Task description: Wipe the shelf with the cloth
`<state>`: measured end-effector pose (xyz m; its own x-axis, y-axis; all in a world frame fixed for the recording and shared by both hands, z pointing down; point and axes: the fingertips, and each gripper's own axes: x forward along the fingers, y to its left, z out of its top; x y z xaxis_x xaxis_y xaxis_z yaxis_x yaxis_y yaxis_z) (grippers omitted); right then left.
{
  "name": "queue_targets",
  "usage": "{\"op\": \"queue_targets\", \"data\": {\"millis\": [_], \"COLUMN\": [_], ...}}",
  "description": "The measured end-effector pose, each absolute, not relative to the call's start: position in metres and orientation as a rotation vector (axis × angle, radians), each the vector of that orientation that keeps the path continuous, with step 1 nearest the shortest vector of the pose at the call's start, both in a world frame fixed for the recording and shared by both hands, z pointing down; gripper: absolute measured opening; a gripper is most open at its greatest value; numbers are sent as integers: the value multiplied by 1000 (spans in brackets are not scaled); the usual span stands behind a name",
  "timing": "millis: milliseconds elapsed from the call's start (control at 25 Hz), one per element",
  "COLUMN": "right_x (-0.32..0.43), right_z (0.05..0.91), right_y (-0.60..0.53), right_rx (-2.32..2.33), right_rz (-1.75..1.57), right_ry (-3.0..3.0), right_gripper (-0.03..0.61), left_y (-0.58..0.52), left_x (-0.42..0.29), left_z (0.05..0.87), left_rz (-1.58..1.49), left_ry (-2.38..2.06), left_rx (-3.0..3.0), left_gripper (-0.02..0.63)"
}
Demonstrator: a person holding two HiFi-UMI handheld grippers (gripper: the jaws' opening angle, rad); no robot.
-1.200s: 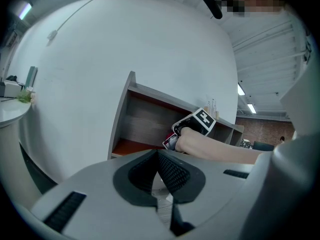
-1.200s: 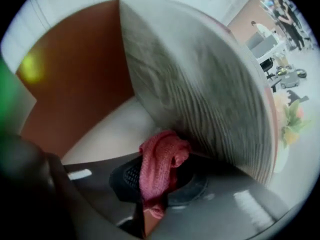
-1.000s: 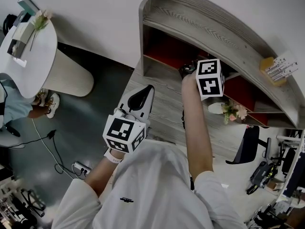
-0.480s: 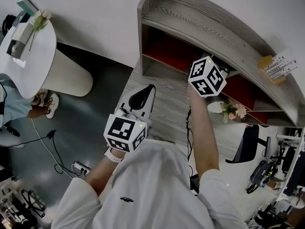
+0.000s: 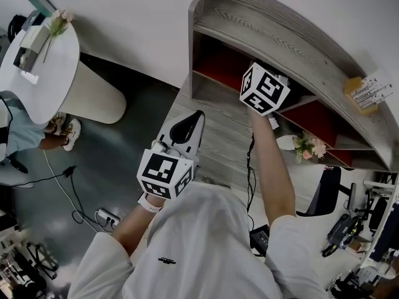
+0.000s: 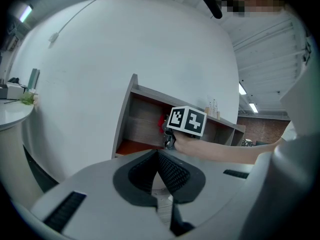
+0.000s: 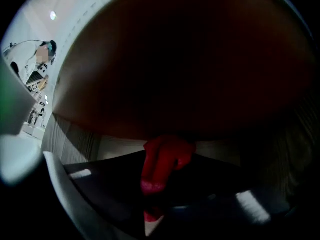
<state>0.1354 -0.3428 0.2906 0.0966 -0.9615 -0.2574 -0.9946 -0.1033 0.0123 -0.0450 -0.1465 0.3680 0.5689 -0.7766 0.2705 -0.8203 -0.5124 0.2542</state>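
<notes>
The grey wooden shelf (image 5: 262, 27) has red-lined compartments under its top board. My right gripper (image 5: 265, 89) reaches into the left compartment; its jaws are hidden behind its marker cube. In the right gripper view, the right gripper (image 7: 156, 181) is shut on a red cloth (image 7: 162, 159) that bunches out ahead of the jaws in the dark compartment. The left gripper view shows the shelf (image 6: 137, 119) with a bit of red cloth (image 6: 162, 122) beside the right gripper's cube. My left gripper (image 5: 194, 117) hangs shut and empty over the lower grey board (image 5: 218, 136), well short of the compartment.
A round white table (image 5: 53, 73) with a box and flower stands left, a seated person (image 5: 19, 136) beside it. A small flower pot (image 5: 304, 145) sits on the lower board, right. A box of small items (image 5: 365, 92) rests on the shelf top. Cables (image 5: 72, 195) lie on the floor.
My right gripper has moved up and left, deeper into the red compartment, with the cloth. The left gripper has stayed where it was.
</notes>
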Motion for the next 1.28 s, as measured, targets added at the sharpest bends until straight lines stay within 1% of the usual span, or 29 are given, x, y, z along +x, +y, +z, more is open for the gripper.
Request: {"op": "queue_targets", "data": {"millis": [480,800,1120,1280], "right_x": [29,-17,-28,-27], "right_z": [286,284,286,297], "right_y": [-380,-395,-396,-397], "right_rx": [-1984,-1855,-1790,-1844], "right_rz": [465,601,667,716], "right_ry": [2308,2425,2483,2536], "right_gripper": [55,60,48,46], "left_y": [-155,-156,-156,-154], "left_x": [-62,-72,-73,-64], "left_z": [363,363,366,366], "left_rz": [183,192,206,204], "left_ry": [-1357,-1381,-1387,-1375], "left_rx": [2448,2431,2419,2425], "left_gripper": [0,0,0,0]}}
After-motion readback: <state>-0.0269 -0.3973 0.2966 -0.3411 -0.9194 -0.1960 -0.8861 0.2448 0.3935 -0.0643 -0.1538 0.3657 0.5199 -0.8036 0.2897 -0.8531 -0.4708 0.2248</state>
